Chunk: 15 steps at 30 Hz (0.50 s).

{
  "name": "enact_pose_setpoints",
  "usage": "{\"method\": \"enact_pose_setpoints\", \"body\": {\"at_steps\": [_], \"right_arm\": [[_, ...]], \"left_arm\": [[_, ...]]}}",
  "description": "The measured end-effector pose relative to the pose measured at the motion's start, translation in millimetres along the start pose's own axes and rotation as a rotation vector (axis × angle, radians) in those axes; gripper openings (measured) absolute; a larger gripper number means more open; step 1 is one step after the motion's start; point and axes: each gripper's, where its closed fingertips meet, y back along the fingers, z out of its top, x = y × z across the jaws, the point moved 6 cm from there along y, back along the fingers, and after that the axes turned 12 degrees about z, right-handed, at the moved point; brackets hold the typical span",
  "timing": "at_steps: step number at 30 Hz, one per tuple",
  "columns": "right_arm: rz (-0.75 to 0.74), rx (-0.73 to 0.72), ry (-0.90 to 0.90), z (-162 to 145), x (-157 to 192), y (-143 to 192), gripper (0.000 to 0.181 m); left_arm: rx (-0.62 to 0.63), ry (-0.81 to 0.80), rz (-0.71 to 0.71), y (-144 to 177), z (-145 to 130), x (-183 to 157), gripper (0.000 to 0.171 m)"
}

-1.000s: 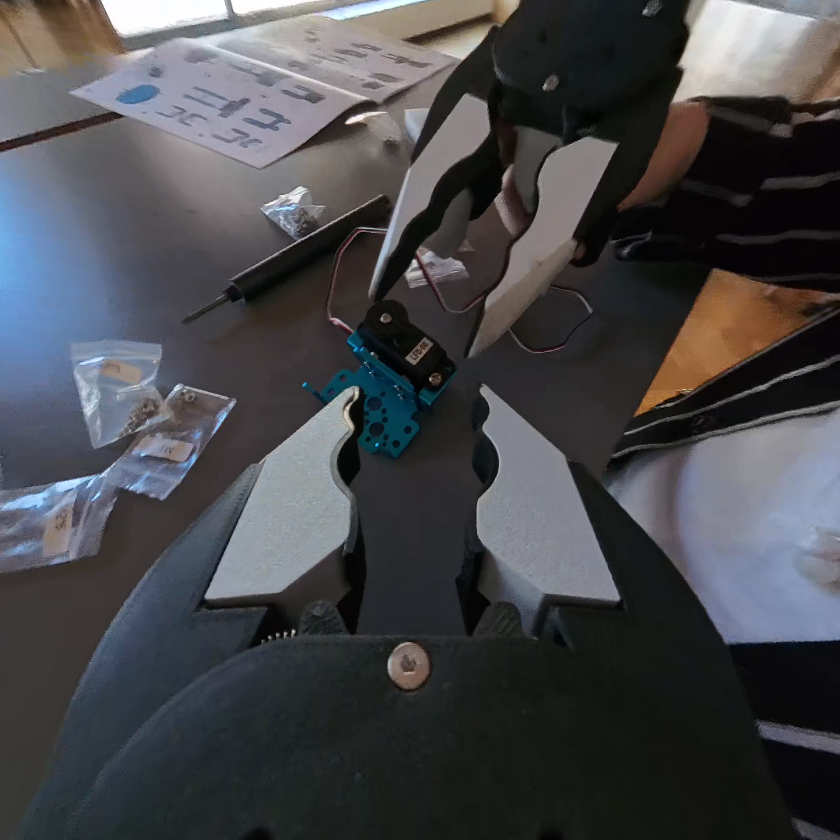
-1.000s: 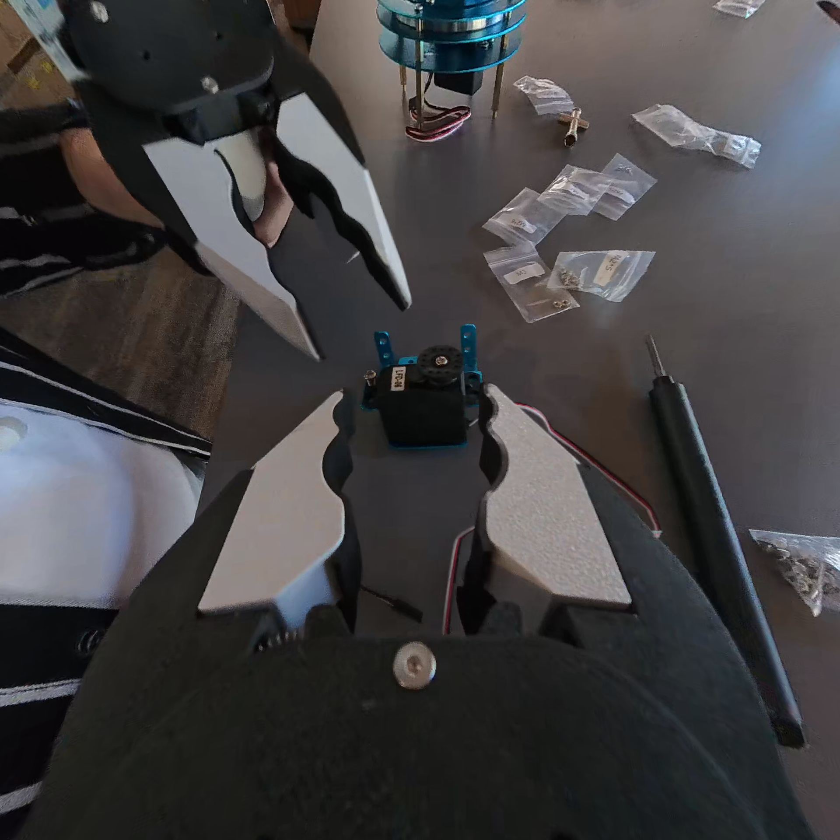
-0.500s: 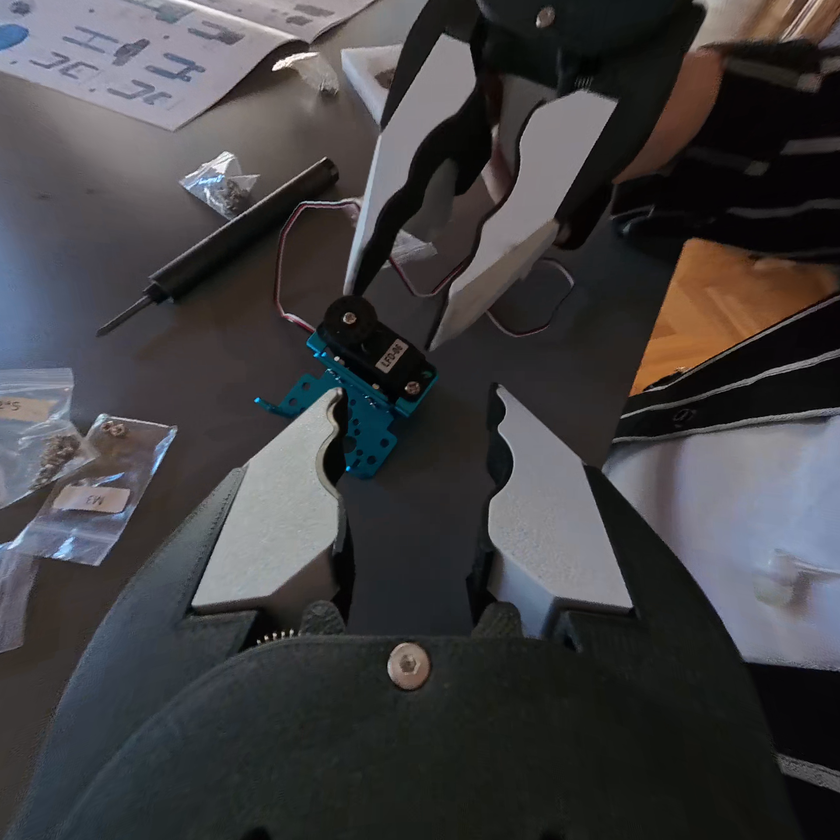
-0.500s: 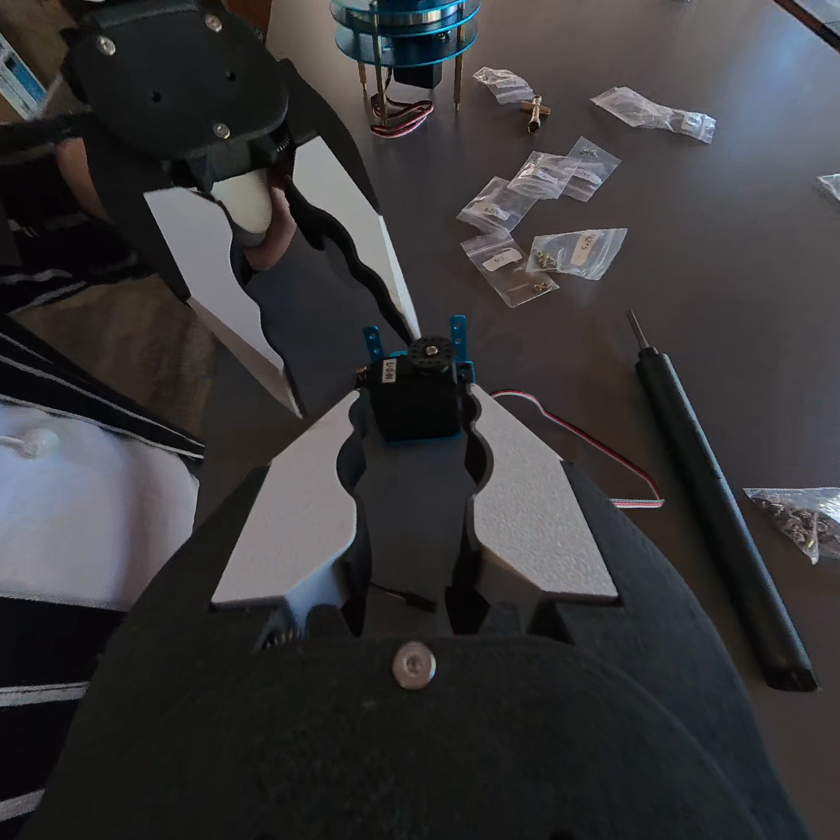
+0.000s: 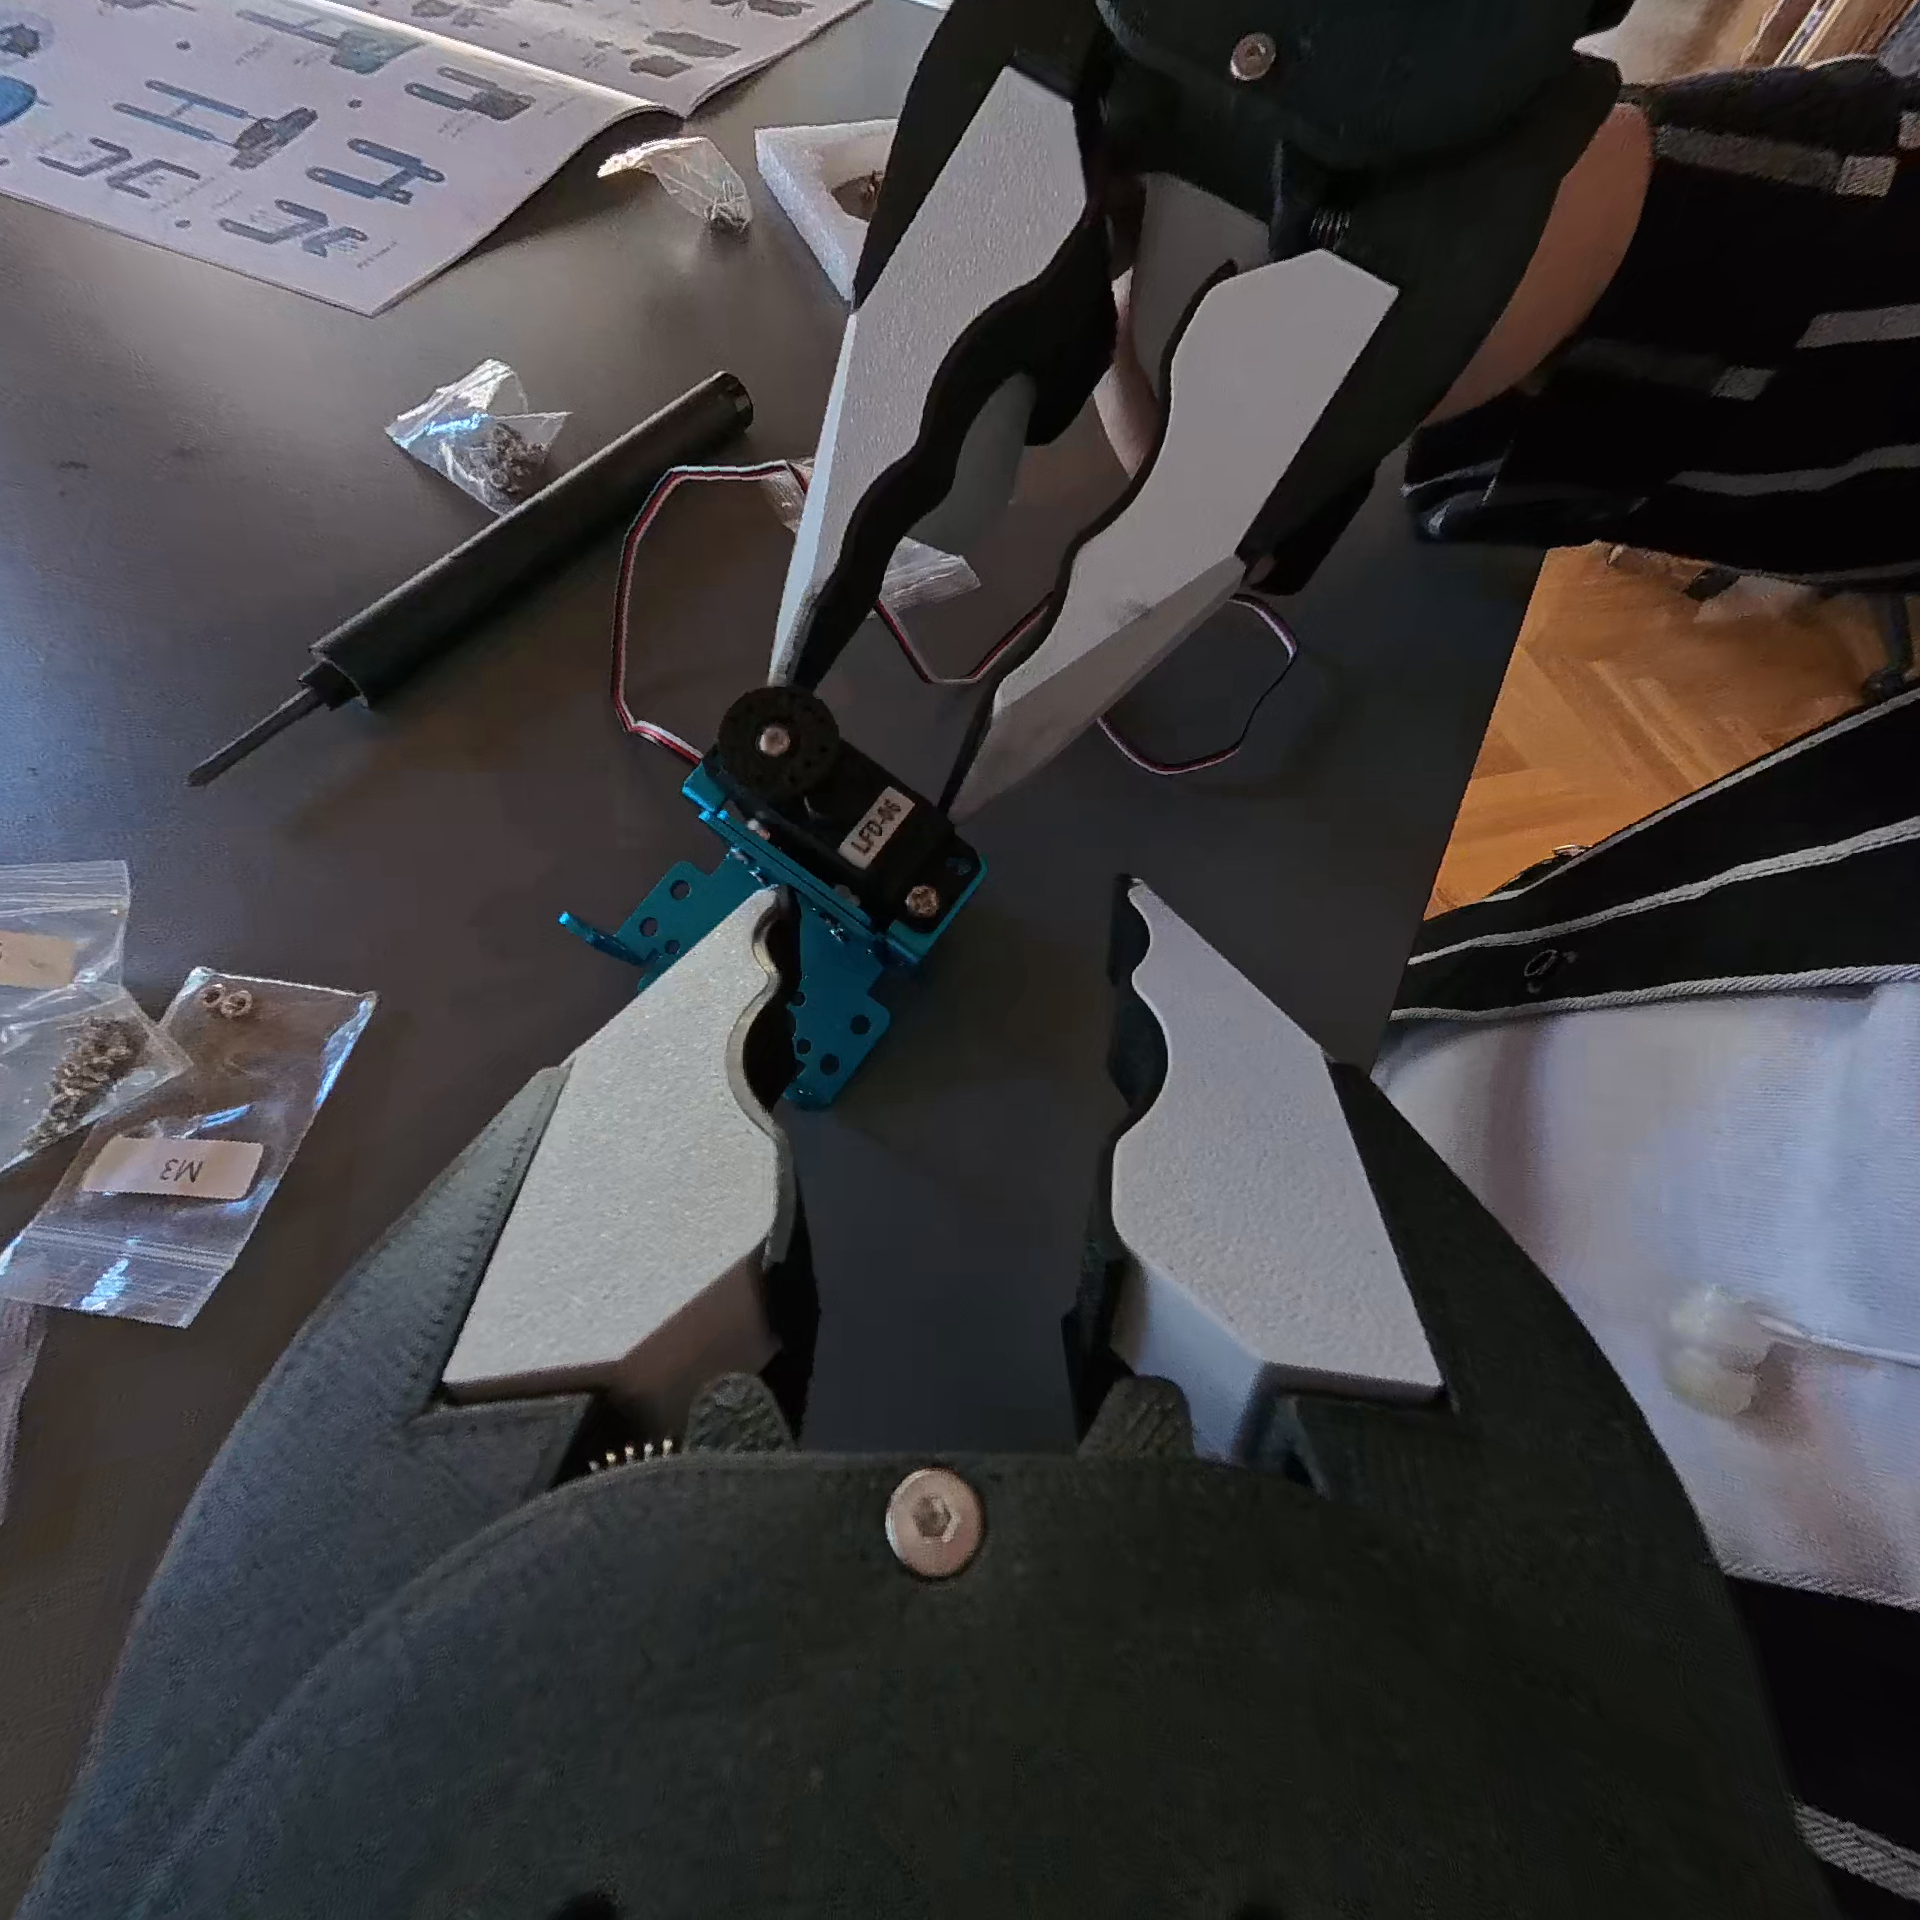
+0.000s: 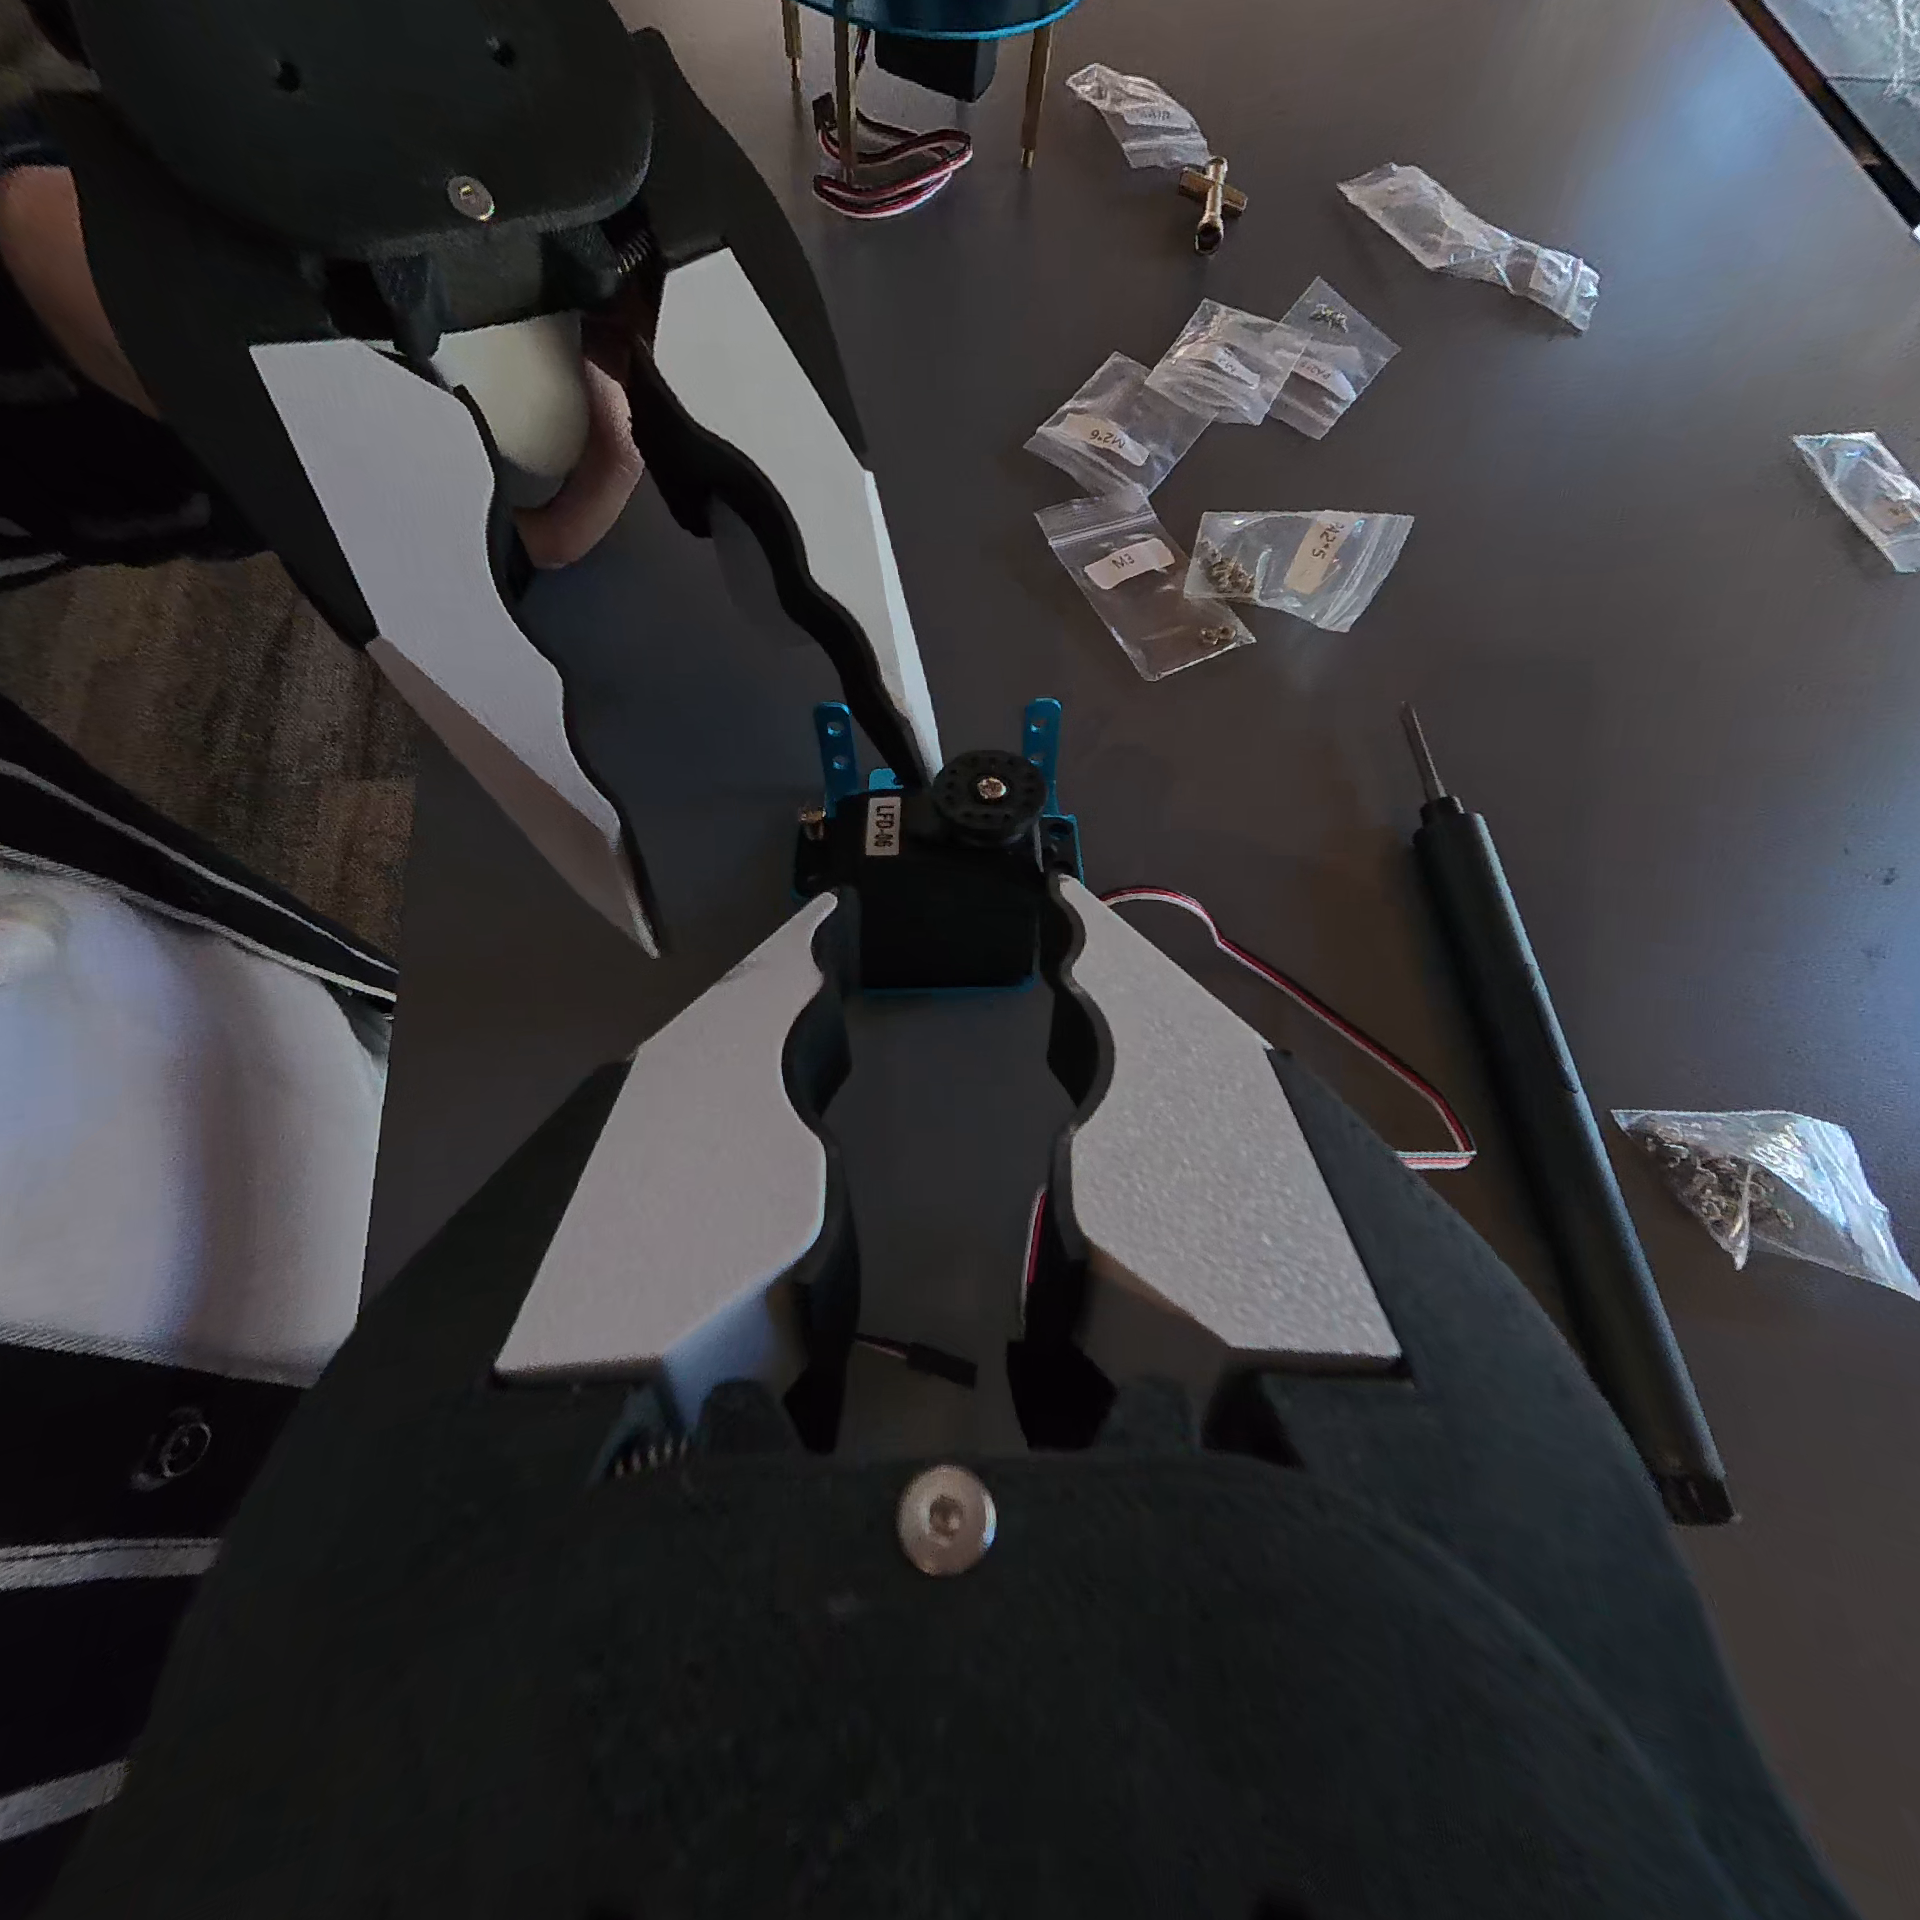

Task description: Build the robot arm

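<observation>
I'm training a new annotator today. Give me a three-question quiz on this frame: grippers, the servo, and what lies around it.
1. True or false: the right gripper has its fingers on either side of the black servo.
2. The left gripper is: A) open, B) shut on the black screwdriver, C) shut on a plastic bag.
3. What colour is the bracket under the servo?

Key: 1 true; 2 A; 3 blue.

Labels on servo (image 6: 940,894), small bags (image 6: 1117,566); booklet (image 5: 312,125) print probably diagrams.
</observation>
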Motion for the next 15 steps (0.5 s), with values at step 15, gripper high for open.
{"method": "enact_pose_setpoints", "body": {"at_steps": [15], "right_arm": [[0.002,0.054,0.047,1.8,1.8,0.0,0.034]], "left_arm": [[-0.004,0.034,-0.023,0.7,0.0,1.3,0.054]]}}
